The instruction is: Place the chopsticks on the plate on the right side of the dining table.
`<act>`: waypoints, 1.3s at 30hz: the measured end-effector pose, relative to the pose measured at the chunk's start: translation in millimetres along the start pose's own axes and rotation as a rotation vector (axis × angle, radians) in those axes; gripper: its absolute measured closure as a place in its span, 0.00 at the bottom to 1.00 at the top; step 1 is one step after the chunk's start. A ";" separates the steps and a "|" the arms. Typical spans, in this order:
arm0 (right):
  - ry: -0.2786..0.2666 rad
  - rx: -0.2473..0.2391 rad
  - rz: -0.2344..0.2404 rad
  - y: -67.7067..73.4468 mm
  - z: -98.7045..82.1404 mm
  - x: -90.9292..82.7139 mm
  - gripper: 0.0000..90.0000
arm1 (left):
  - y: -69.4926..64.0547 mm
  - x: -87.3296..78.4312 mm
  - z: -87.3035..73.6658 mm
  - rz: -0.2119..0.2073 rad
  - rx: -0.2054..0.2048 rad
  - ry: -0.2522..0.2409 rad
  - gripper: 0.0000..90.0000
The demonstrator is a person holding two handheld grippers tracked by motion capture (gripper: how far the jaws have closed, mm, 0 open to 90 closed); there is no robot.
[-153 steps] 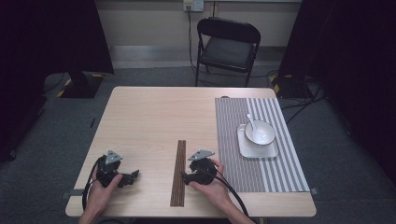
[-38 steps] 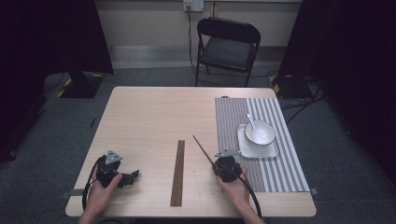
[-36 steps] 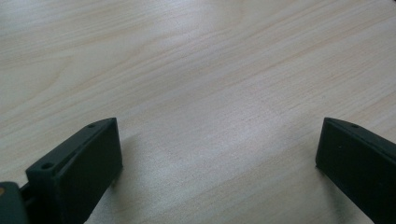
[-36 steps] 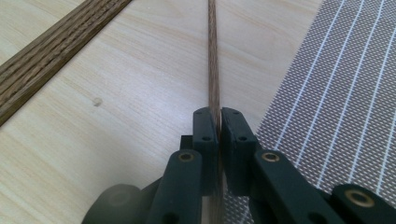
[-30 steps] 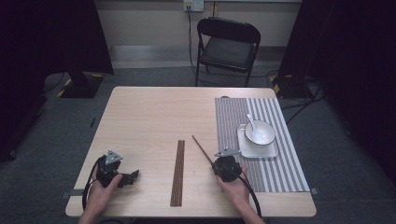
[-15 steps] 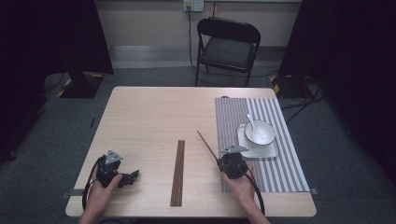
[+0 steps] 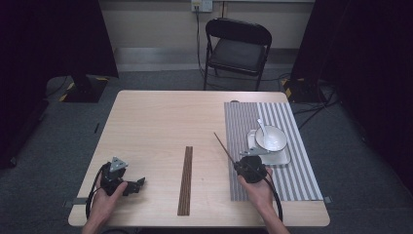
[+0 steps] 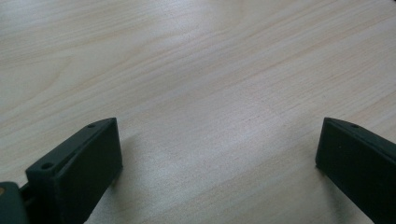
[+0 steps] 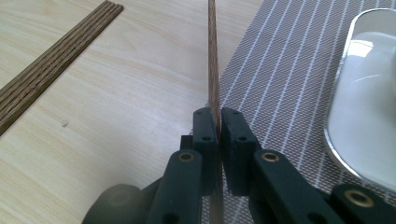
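My right gripper (image 7: 238,166) is shut on a single dark wooden chopstick (image 7: 224,147), which slants up and away to the left over the left edge of the striped placemat (image 7: 287,180). In the right gripper view the chopstick (image 9: 213,56) runs straight out between the closed pads of that gripper (image 9: 218,116). A row of several matching chopsticks (image 7: 185,180) lies flat at the table's middle front, also seen as chopsticks (image 9: 51,65) to the left. My left gripper (image 7: 138,184) rests at the front left, open, with bare wood between the jaws of that gripper (image 8: 219,140).
On the placemat (image 9: 289,84) sits a white tray (image 7: 282,158) carrying a white bowl (image 7: 270,138) with a spoon (image 7: 261,127); the tray's rim (image 9: 369,102) lies just right of my right gripper. A black folding chair (image 7: 237,46) stands beyond the wooden table (image 7: 156,122).
My right gripper has carried the single chopstick to the right, from beside the row to the placemat's left edge, rising slightly. The left gripper has stayed put.
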State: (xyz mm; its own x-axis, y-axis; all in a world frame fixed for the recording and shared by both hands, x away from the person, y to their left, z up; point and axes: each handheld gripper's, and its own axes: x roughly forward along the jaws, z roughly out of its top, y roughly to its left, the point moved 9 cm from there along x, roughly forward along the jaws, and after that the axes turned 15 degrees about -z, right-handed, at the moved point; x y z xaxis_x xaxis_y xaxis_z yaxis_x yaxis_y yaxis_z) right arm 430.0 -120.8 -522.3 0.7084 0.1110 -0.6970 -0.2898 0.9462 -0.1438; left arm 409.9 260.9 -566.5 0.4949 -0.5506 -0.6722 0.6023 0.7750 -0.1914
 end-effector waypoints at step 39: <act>0.031 0.106 -0.094 -67.5 -4.7 8.5 0.95 | 0.0 0.0 0.0 0.000 0.000 0.000 0.00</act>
State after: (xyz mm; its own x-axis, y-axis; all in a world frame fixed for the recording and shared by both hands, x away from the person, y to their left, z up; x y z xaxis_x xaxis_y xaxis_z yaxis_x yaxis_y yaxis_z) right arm 452.5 -185.2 -521.8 0.7086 0.0128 -0.7055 -0.1529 0.9789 -0.1358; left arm 409.9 260.9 -566.5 0.4952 -0.5505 -0.6721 0.6021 0.7752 -0.1913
